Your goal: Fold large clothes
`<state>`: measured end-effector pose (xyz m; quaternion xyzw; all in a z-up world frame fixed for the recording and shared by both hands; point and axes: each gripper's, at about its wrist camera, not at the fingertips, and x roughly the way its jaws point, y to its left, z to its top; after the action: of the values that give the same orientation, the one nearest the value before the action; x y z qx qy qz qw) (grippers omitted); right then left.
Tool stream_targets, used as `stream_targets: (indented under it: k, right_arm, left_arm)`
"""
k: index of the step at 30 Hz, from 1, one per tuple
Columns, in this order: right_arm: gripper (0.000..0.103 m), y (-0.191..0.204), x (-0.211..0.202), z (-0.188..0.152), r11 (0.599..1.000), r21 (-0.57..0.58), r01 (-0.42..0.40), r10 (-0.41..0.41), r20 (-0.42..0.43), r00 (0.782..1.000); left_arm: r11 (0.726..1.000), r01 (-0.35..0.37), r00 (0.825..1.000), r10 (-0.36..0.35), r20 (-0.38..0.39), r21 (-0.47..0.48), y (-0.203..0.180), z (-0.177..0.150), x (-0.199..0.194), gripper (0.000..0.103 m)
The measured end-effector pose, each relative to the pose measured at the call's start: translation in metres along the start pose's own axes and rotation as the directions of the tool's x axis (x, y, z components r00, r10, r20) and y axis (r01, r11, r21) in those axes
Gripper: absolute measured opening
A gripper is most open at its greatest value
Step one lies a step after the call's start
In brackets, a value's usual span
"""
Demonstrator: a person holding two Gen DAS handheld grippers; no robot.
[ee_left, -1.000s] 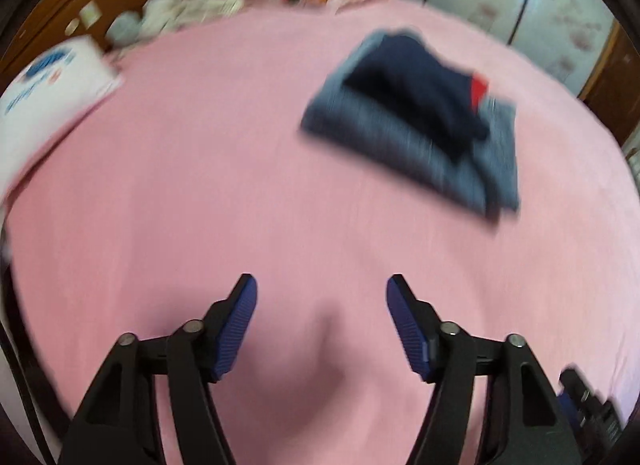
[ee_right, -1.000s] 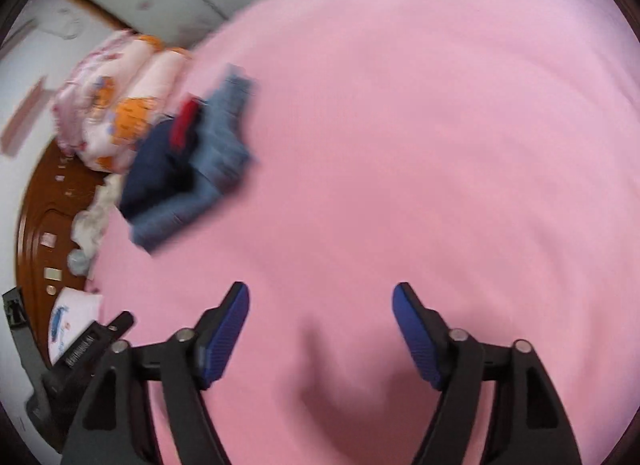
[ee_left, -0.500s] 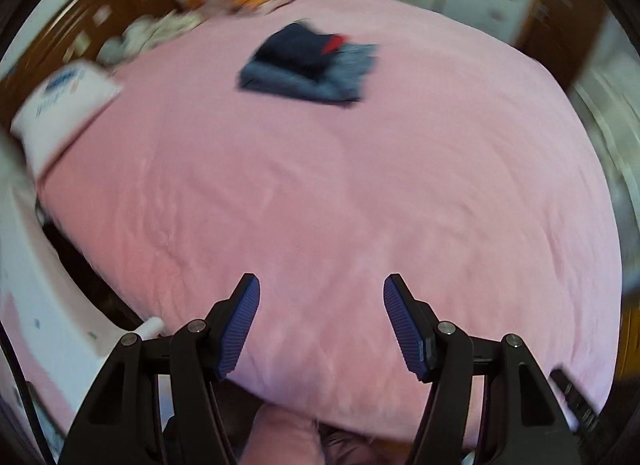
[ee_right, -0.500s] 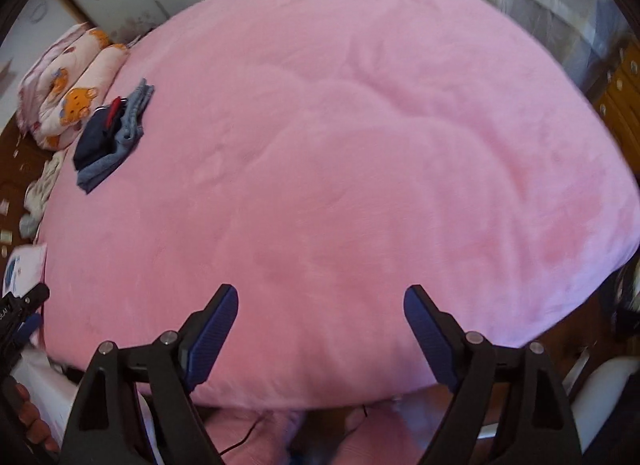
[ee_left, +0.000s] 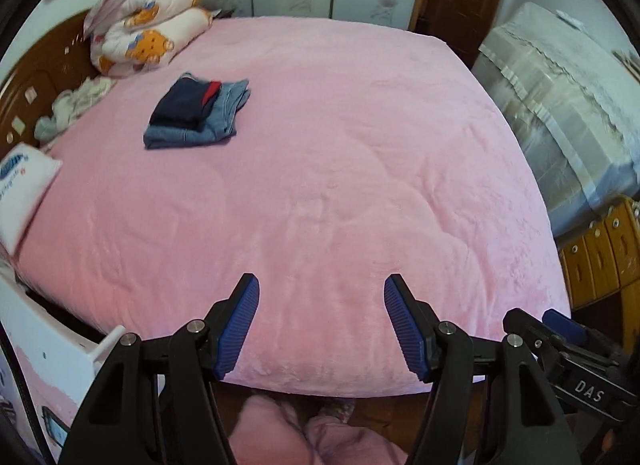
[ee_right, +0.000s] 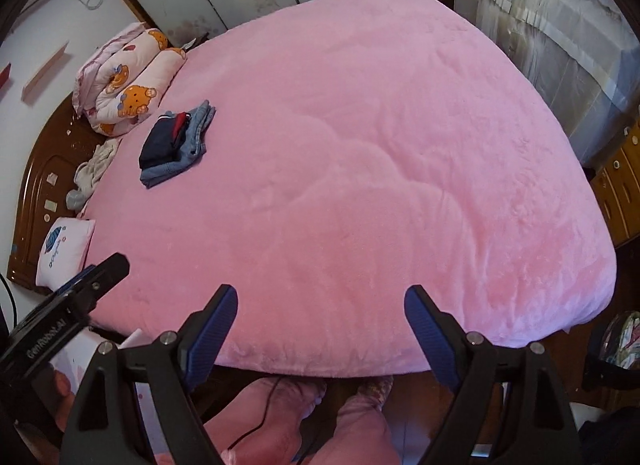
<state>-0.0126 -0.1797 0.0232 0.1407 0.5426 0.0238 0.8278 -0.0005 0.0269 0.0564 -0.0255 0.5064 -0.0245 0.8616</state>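
A folded stack (ee_left: 196, 113), a navy garment with a red patch lying on blue jeans, rests on the pink bed (ee_left: 340, 169) toward its head end; the right wrist view shows the stack (ee_right: 176, 145) at the far left. My left gripper (ee_left: 322, 297) hangs open and empty high over the foot edge of the bed, far from the stack. My right gripper (ee_right: 320, 305) is open and empty too, beside it over the same edge. Each view catches the other gripper's side: the right gripper (ee_left: 560, 341) at lower right, the left gripper (ee_right: 68, 305) at lower left.
A rolled bear-print quilt (ee_left: 144, 41), crumpled pale clothes (ee_left: 76, 105) and a white pillow (ee_left: 20, 189) lie along the wooden headboard (ee_right: 36, 193). Cloth-covered furniture (ee_left: 560, 113) and wooden drawers (ee_left: 600, 249) stand right of the bed. A person's pink-trousered legs (ee_right: 288, 417) are below.
Both grippers have drawn back and risen from beside the folded stack to the foot of the bed. The stack now looks small and far. The right jaws have widened slightly.
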Motion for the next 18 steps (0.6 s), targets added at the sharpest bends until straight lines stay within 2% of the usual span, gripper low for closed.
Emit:
stream_targets:
  k: [5,7,11,14,18]
  right_arm:
    - [0.086,0.002,0.002,-0.017,1.000,0.012,-0.019,0.019,-0.057,0.998]
    - [0.086,0.006,0.000,-0.020,1.000,-0.023,-0.013,0.012,-0.057,0.998]
    - [0.086,0.014,-0.009,-0.020,0.997,-0.074,0.010,-0.010,-0.004,1.000]
    - [0.086,0.021,-0.007,-0.023,0.987,-0.146,0.070,-0.065,0.040,0.997]
    - [0.086,0.014,0.009,-0.023,0.988,-0.129,0.082,-0.086,-0.022,0.996]
  left_arm:
    - [1.000,0.017,0.999,-0.017,-0.042,-0.016,-0.003,-0.014,0.000,0.067]
    - [1.000,0.014,0.999,-0.014,-0.040,-0.010,-0.001,-0.019,0.000,0.067]
    - [1.000,0.001,1.000,-0.001,-0.025,-0.002,-0.005,-0.024,0.002,0.067]
    - [1.000,0.005,1.000,-0.005,-0.022,0.016,-0.011,-0.030,0.006,0.067]
    - [1.000,-0.013,0.999,0.014,-0.039,0.024,-0.012,-0.035,0.012,0.067]
